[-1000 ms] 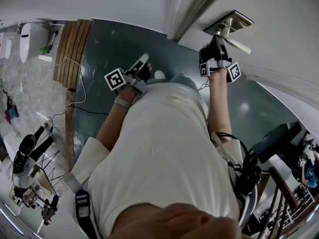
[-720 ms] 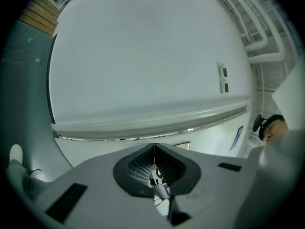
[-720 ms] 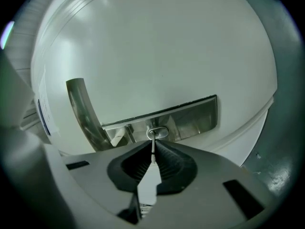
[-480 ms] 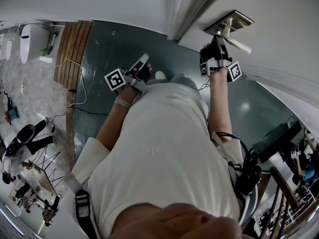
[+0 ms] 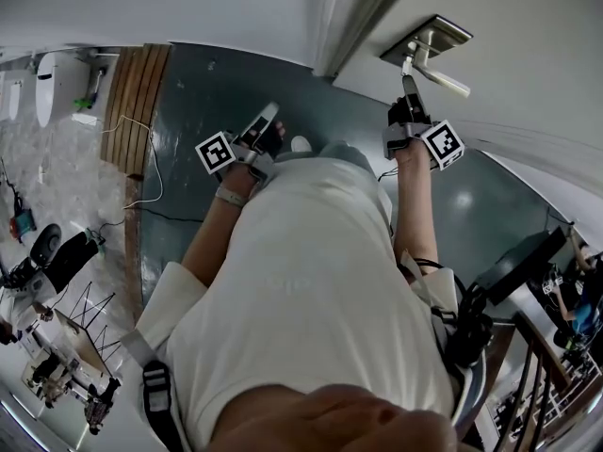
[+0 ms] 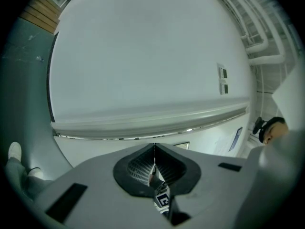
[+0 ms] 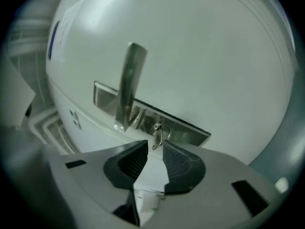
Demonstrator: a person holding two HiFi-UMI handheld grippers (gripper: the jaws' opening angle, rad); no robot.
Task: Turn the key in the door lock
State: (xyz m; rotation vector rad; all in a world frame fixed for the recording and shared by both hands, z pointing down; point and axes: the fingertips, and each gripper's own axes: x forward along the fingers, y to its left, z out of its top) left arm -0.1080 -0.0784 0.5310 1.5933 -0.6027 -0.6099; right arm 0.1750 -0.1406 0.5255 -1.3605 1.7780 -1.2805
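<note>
A small silver key (image 7: 158, 135) sticks out of the brushed-metal lock plate (image 7: 186, 130) on the white door, just below the lever handle (image 7: 129, 82). My right gripper (image 7: 155, 145) points at the key. Its jaws have just been opening, and the key's outer end sits in the gap between the dark pads (image 7: 178, 163) without being pressed. In the head view the right gripper (image 5: 407, 100) hangs just under the lock plate (image 5: 426, 40) and the handle (image 5: 443, 81). My left gripper (image 5: 264, 128) is held low and away from the door, shut on nothing (image 6: 154, 151).
A white door frame (image 5: 353, 17) runs left of the lock. Below lie a dark teal floor (image 5: 207, 92), a wooden threshold (image 5: 137, 92) with a cable, and camera stands (image 5: 57, 262) at the left. A dark railing (image 5: 528, 365) and equipment stand at the lower right.
The right gripper has rolled about its own axis, swinging its marker cube to the right, and has drawn slightly back from the lock plate. Its jaws have parted off the key. The left gripper stayed still.
</note>
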